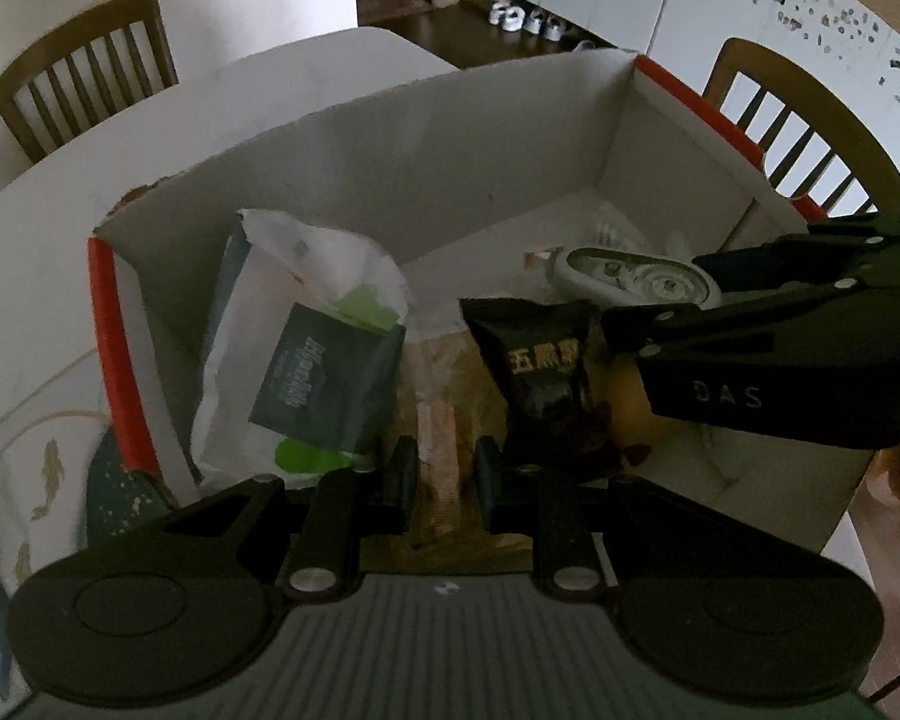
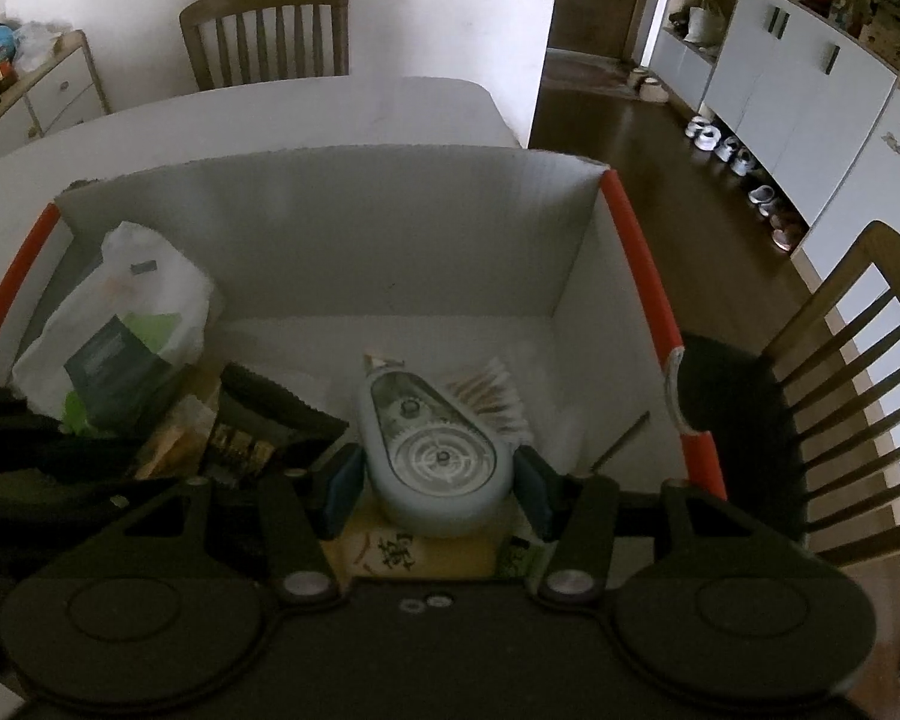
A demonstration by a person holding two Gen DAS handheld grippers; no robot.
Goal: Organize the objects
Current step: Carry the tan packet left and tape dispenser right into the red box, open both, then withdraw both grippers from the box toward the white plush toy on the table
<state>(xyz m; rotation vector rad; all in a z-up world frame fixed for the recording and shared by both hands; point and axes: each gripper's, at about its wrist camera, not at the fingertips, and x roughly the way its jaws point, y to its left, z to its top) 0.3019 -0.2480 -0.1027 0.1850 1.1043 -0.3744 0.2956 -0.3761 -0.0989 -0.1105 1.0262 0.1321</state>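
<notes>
A white cardboard box with orange edges stands on the white table; it also shows in the right wrist view. Inside lie a white bag with a dark green packet, a black snack packet and a clear-wrapped snack. My left gripper is in the box with its jaws a small gap apart around the clear-wrapped snack. My right gripper has its jaws on either side of a pale blue correction tape dispenser, touching or nearly touching it. The right gripper also shows in the left wrist view.
Wooden chairs stand at the table's far side and right. A bundle of wooden sticks and a yellow packet lie in the box. A patterned mat lies left of the box. White cabinets line the dark floor.
</notes>
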